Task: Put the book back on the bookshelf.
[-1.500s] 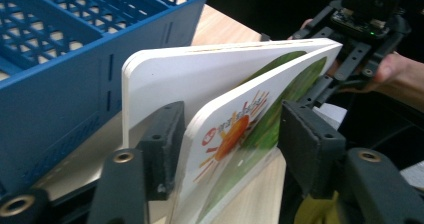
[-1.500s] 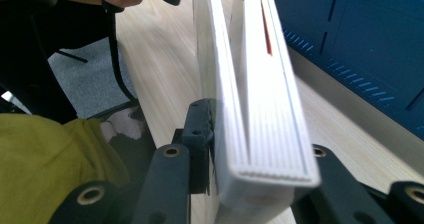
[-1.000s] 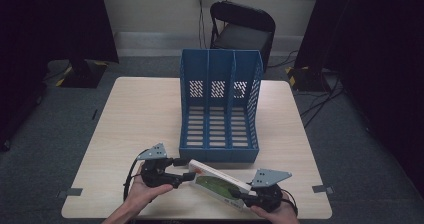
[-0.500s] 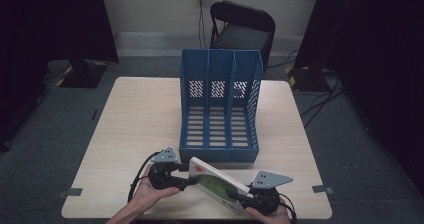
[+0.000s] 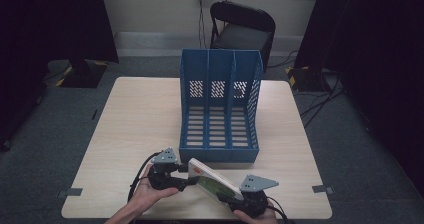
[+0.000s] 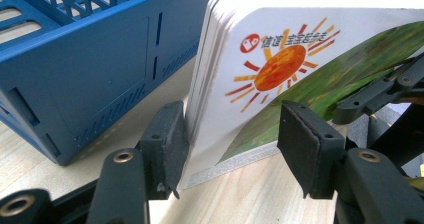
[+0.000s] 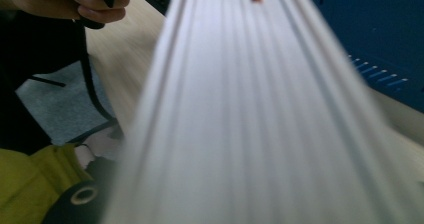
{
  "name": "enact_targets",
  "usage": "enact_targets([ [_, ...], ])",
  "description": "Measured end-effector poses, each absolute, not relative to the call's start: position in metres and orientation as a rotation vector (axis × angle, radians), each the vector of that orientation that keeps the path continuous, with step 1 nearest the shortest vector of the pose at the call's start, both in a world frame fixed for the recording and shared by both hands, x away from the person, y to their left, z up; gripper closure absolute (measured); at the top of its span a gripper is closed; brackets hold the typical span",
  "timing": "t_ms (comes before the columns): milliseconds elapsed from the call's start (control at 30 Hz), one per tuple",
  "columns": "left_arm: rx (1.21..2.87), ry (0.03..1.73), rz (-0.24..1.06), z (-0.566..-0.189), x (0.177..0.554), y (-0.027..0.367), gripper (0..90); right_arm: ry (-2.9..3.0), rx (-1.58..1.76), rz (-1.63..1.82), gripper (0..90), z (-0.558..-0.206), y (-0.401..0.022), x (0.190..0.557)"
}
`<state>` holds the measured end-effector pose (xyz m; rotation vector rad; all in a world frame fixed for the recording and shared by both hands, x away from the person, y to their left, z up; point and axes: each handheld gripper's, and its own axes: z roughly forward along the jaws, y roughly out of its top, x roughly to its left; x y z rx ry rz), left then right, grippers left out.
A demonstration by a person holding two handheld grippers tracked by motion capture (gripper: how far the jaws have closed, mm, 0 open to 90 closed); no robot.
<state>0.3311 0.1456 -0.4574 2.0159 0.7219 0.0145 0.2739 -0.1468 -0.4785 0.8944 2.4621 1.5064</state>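
My right claw (image 5: pixel 235 200) seemingly pinches the book (image 5: pixel 212 180) on edge at the table's near side, just before the blue rack (image 5: pixel 220 106); my left claw (image 6: pixel 232 134) is spread around its corner, one jaw touching, so next I'd judge closing it, then lifting toward a slot.

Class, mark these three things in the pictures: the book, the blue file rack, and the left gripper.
Book (image 6: pixel 300 59), left gripper view, on the sun printed on its cover.
File rack (image 5: pixel 220 129), high view, on the middle compartment's slotted floor.
Left gripper (image 6: pixel 232 139), left gripper view, midway between its fingertips.
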Motion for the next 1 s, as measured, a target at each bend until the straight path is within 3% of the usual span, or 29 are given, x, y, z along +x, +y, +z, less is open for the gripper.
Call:
enact_targets([
  [133,2.017,0.723,0.016,-0.457,0.33,0.147,46.6,2.455,0.893,1.506,68.7,-0.478,-0.146,0.273],
  [200,2.017,0.725,0.014,-0.457,0.331,0.148,48.6,2.455,0.85,1.481,75.2,-0.477,-0.144,0.271],
  [433,2.018,0.731,0.006,-0.457,0.332,0.147,49.2,2.46,0.813,1.423,76.5,-0.473,-0.143,0.271],
  [700,2.02,0.744,-0.01,-0.458,0.334,0.144,40.4,2.49,0.822,1.437,76.6,-0.47,-0.146,0.274],
  [1000,2.0,0.714,-0.015,-0.451,0.332,0.153,38.7,2.508,0.832,1.476,76.8,-0.462,-0.152,0.275],
])
